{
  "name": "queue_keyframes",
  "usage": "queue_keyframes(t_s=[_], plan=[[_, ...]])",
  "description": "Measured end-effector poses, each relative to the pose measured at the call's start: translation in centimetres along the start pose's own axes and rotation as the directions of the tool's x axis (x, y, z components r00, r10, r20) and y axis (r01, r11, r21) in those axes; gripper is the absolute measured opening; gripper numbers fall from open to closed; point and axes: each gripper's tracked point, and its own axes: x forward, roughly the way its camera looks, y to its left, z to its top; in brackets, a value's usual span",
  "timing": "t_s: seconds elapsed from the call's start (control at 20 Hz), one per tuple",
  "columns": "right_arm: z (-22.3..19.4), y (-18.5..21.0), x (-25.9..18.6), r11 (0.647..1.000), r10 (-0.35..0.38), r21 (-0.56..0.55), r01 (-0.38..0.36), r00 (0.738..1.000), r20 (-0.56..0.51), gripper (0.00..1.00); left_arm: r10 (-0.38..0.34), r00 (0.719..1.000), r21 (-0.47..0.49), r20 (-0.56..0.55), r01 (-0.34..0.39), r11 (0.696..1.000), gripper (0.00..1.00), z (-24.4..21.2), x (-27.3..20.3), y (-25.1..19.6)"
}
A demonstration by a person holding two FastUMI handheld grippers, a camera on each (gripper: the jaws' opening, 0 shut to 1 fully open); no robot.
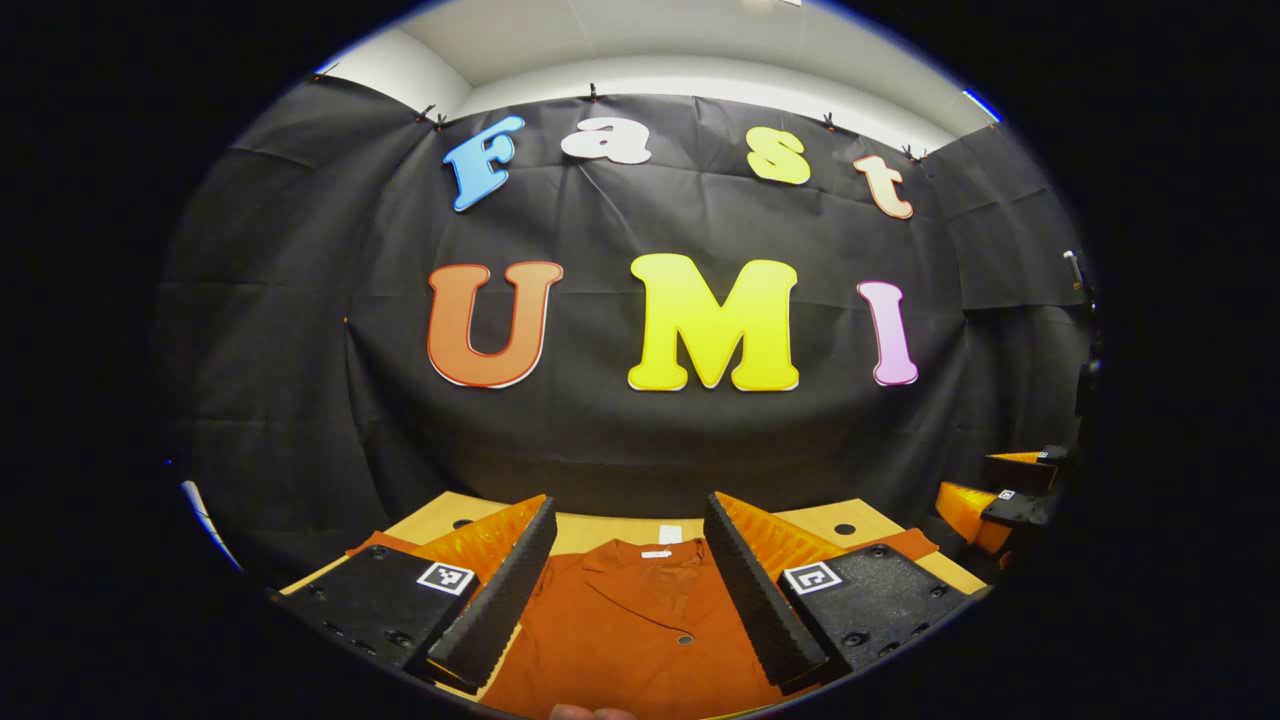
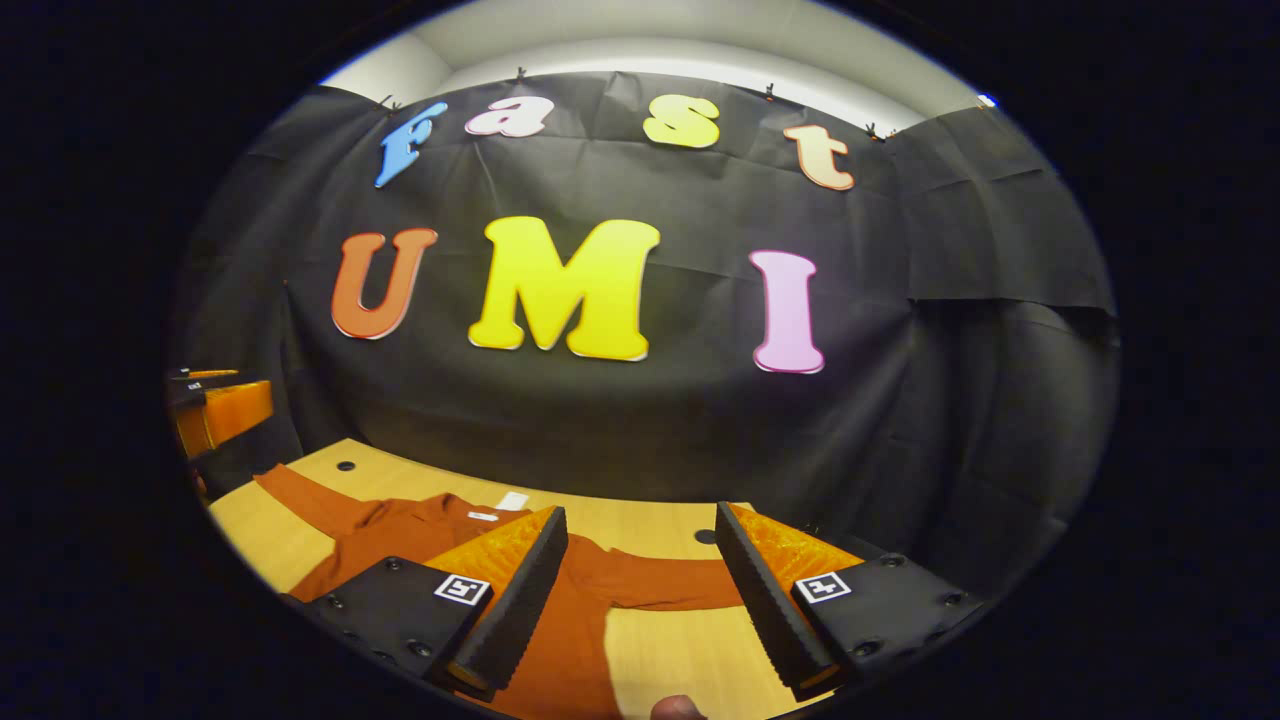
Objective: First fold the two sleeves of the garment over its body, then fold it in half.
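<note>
The rust-orange long-sleeved garment (image 1: 640, 625) lies flat on the pale wooden table (image 1: 620, 530), spread out with nothing folded yet. In the left gripper view it fills the lower centre of the frame: the collar opening points toward the black cloth wall, a small white label (image 1: 657, 553) sits at the neck, a second white tag (image 1: 670, 534) lies just beyond it on the wood, and one dark round button (image 1: 684, 638) shows on the chest to the right of the placket seam. The fabric looks smooth and matte, with soft creases running down from the collar. The tips of both sleeves peek out at the lower left and lower right, behind the gripper's black bodies.

The left gripper (image 1: 630, 590) hangs above the chest with its two black ridged fingers spread wide and nothing between them except the garment seen far below. The other gripper's orange and black fingers show at the right edge of this view.

In the right gripper view the garment (image 2: 420, 530) occupies the lower left, and one sleeve (image 2: 660, 585) stretches straight across the table toward the lower right, passing between the right gripper's fingers in the picture. The opposite sleeve (image 2: 300, 495) angles up toward the left edge. The right gripper (image 2: 640, 595) is likewise spread wide and holds nothing. A dark round hole (image 2: 346, 466) marks the table near the far sleeve
</note>
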Motion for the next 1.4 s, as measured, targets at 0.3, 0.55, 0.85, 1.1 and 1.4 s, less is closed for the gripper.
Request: queue_keyframes(t_s=[0.3,0.55,0.85,1.1,1.4], plan=[[-5.6,-12.1,7.9,0.995,-0.100,-0.025,0.098,0.990,-0.100,0.95,-0.093,0.991,0.025,-0.096,0.095,0.995,0.96,-2.6,2.2,-6.0],[-12.5,-19.2,15.6,0.988,-0.071,0.116,0.097,0.976,-0.207,0.94,-0.130,0.985,0.002,-0.116,0.131,0.991,0.96,-2.6,3.7,-10.5],[-22.9,-25.4,23.6,0.949,-0.066,0.261,0.176,0.922,-0.382,0.95,-0.149,0.971,0.032,-0.188,0.157,0.987,0.96,-4.5,5.1,-12.9],[-28.2,-25.5,27.5,0.919,0.031,0.364,0.153,0.890,-0.455,0.97,-0.111,0.965,0.063,-0.238,0.130,0.990,0.96,-5.8,6.3,-12.1],[-32.0,-23.6,27.9,0.794,0.153,0.566,0.224,0.826,-0.543,0.95,-0.089,0.957,0.079,-0.275,0.115,0.990,0.97,-6.9,6.8,-11.5]])
